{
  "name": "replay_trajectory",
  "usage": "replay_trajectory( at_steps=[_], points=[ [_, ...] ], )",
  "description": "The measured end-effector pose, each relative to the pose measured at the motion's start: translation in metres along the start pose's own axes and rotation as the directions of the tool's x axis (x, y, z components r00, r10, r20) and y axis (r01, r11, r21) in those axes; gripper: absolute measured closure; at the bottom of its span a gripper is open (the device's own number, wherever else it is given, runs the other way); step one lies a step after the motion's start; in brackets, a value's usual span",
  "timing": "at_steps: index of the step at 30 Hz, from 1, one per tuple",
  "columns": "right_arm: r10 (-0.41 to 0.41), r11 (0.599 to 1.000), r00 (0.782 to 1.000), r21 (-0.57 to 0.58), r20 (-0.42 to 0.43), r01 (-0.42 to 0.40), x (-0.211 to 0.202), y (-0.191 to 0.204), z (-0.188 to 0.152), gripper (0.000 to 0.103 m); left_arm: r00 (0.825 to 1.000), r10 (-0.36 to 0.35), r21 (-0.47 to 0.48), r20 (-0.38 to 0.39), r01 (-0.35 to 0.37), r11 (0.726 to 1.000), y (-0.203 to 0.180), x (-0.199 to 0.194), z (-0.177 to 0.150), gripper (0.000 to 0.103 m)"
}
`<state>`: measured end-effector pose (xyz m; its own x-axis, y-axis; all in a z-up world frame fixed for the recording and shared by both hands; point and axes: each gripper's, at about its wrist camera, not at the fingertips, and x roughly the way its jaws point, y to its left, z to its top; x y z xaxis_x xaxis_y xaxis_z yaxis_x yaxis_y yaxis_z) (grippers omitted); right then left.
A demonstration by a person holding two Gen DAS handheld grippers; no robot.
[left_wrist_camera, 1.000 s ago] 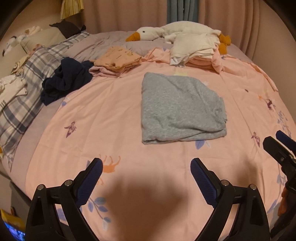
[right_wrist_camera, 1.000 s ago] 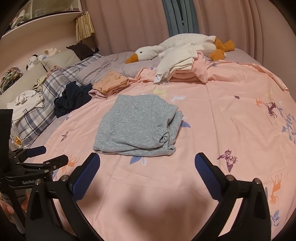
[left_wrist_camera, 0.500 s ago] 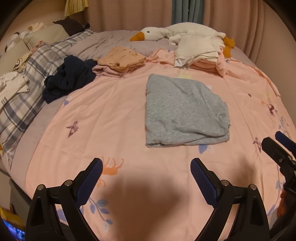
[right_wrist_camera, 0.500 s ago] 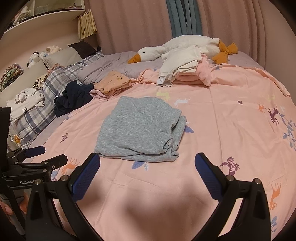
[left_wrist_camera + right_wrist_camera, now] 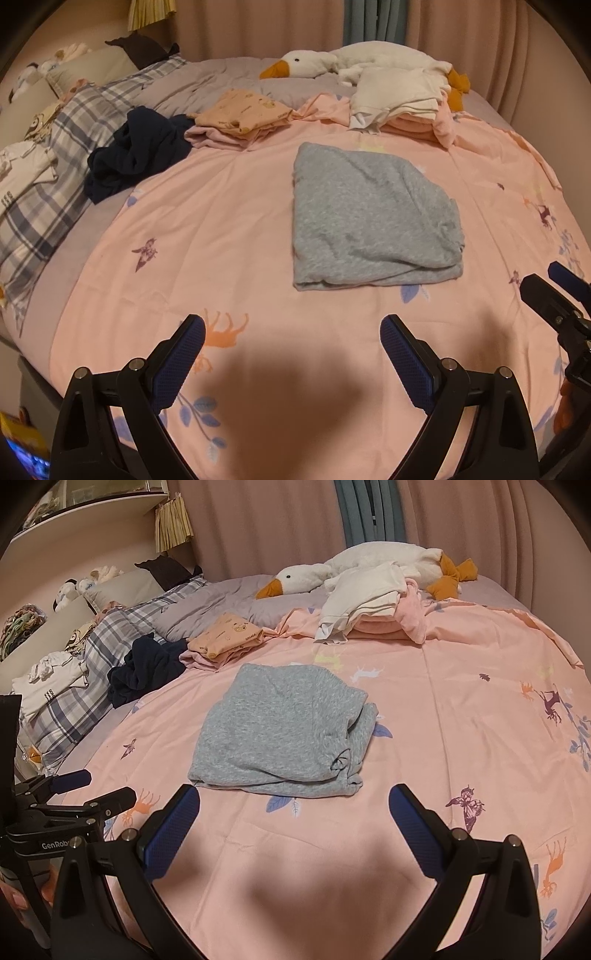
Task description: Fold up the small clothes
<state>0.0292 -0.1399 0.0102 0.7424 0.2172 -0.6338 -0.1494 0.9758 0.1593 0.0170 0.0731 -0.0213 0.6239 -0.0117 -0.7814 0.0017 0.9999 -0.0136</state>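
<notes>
matt grey knit garment (image 5: 373,218) on smooth printed cotton sheet (image 5: 229,229); fingers (image 5: 177,363) wear textured blue rubber.

You're working in a home bedroom: a bed (image 5: 258,221) under a pink animal-print duvet, a plaid pillow (image 5: 55,155), a plush goose (image 5: 351,572), and closed curtains (image 5: 277,524) behind it.

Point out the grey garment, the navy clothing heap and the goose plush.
grey garment (image 5: 373,218), left wrist view, centre of top layer.
navy clothing heap (image 5: 138,153), left wrist view, middle of the bundle.
goose plush (image 5: 295,578), right wrist view, head.
</notes>
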Motion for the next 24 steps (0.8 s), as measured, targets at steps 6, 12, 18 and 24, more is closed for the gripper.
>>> replay_trajectory(
  at_steps=[6, 12, 18, 24],
  points=[
    [0.004, 1.000, 1.000, -0.003, -0.008, -0.004, 0.0009, 0.0012, -0.0006, 0.000, 1.000, 0.002, 0.005, -0.004, -0.002, 1.000, -0.0001, 0.0024, -0.0010, 0.008],
    [0.006, 1.000, 1.000, 0.000, -0.012, -0.006, 0.0014, 0.0022, -0.0015, 0.000, 1.000, 0.004, 0.008, -0.001, -0.004, 1.000, 0.0000, 0.0024, -0.0011, 0.008],
    [0.008, 1.000, 1.000, 0.005, -0.012, -0.008, 0.0007, 0.0017, -0.0020, 0.000, 1.000, 0.009, 0.010, 0.003, -0.009, 1.000, -0.0011, 0.0021, -0.0022, 0.008],
    [0.012, 1.000, 1.000, 0.005, -0.012, -0.012, 0.0007, 0.0017, -0.0022, 0.000, 1.000, 0.008, 0.015, 0.007, -0.008, 1.000, -0.0032, 0.0013, -0.0020, 0.008]
  ],
)
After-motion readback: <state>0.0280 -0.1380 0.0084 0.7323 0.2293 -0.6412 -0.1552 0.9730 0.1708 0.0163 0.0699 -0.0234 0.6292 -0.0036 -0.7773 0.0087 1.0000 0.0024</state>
